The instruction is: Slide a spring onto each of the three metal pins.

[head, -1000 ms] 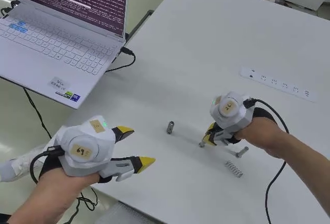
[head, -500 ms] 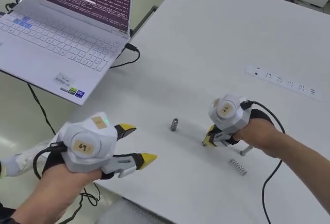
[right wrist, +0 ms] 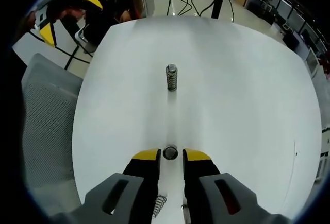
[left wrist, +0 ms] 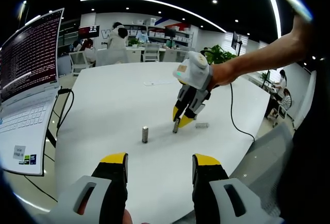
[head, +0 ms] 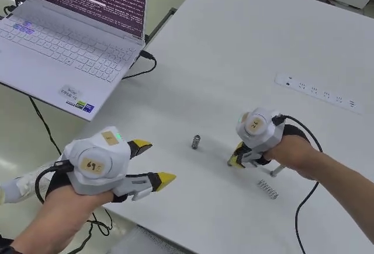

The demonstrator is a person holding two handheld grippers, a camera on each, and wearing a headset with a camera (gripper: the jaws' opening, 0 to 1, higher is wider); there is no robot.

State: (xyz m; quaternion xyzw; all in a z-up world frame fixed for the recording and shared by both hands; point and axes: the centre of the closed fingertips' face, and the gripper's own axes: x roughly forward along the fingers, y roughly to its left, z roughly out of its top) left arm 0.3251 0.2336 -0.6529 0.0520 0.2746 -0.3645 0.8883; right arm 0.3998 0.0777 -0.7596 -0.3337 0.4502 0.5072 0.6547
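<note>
A metal pin with a spring (head: 196,142) on it stands upright mid-table, also seen as the sprung pin (left wrist: 145,134) (right wrist: 171,76). To its right, my right gripper (head: 235,160) (right wrist: 170,154) is shut on a second pin (right wrist: 170,153), which it holds upright on the table. From the left gripper view this held pin (left wrist: 176,126) looks coiled with a spring. A loose spring (head: 267,188) (left wrist: 201,125) and a bare pin (head: 274,170) lie just behind that gripper. My left gripper (head: 153,162) (left wrist: 160,159) hovers open near the front table edge, holding nothing.
An open laptop (head: 70,38) sits on a separate surface at far left, its cable (head: 137,76) trailing onto the white table (head: 234,49). A white power strip (head: 318,93) lies at back right. A grey mesh chair (right wrist: 46,131) stands beside the table's front edge.
The head camera has shifted slightly. Both grippers and the parts keep their places.
</note>
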